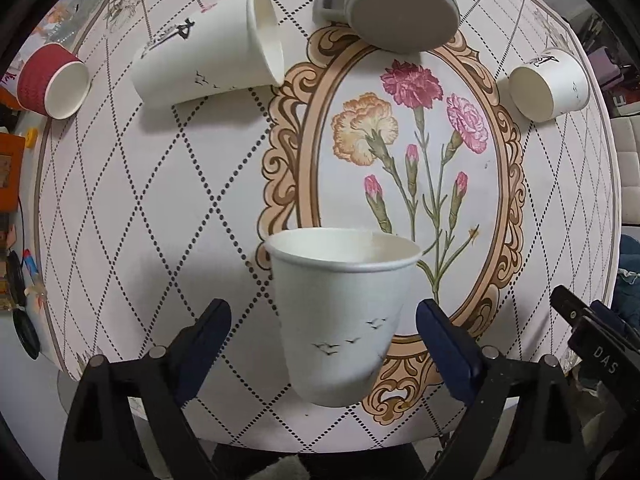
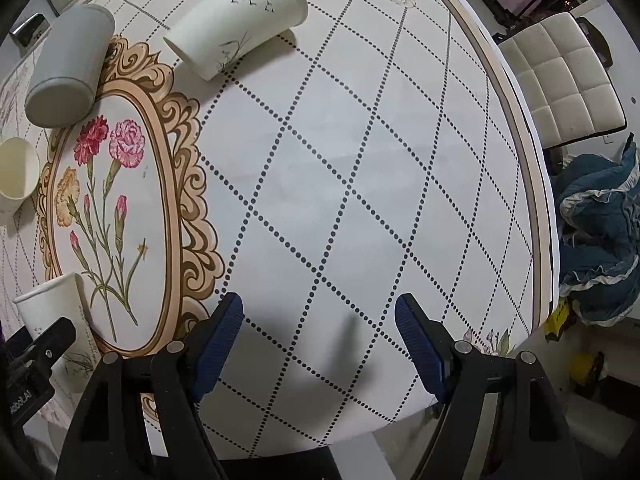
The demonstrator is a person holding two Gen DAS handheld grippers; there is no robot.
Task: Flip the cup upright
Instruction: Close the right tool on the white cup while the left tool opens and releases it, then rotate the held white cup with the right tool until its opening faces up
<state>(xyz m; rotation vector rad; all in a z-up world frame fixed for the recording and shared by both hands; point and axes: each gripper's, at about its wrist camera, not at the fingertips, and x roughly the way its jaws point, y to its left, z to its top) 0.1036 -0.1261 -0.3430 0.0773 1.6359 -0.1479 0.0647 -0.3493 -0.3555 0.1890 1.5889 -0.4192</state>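
A white paper cup with small birds [image 1: 340,312] stands upright near the table's front edge, mouth up. My left gripper [image 1: 324,320] is open, its blue pads either side of the cup with a gap on each side. The same cup shows at the lower left of the right wrist view [image 2: 56,312], partly behind the left gripper. My right gripper [image 2: 320,320] is open and empty above bare tablecloth. A tall white paper cup [image 1: 208,48] lies on its side at the back left. A grey mug [image 1: 400,4] lies on its side at the back.
A red paper cup [image 1: 52,80] lies on its side at the far left. A small white cup [image 1: 548,84] lies on its side at the right. The round table's edge [image 2: 536,184] runs along the right, with a white chair [image 2: 560,76] and blue cloth [image 2: 600,232] beyond.
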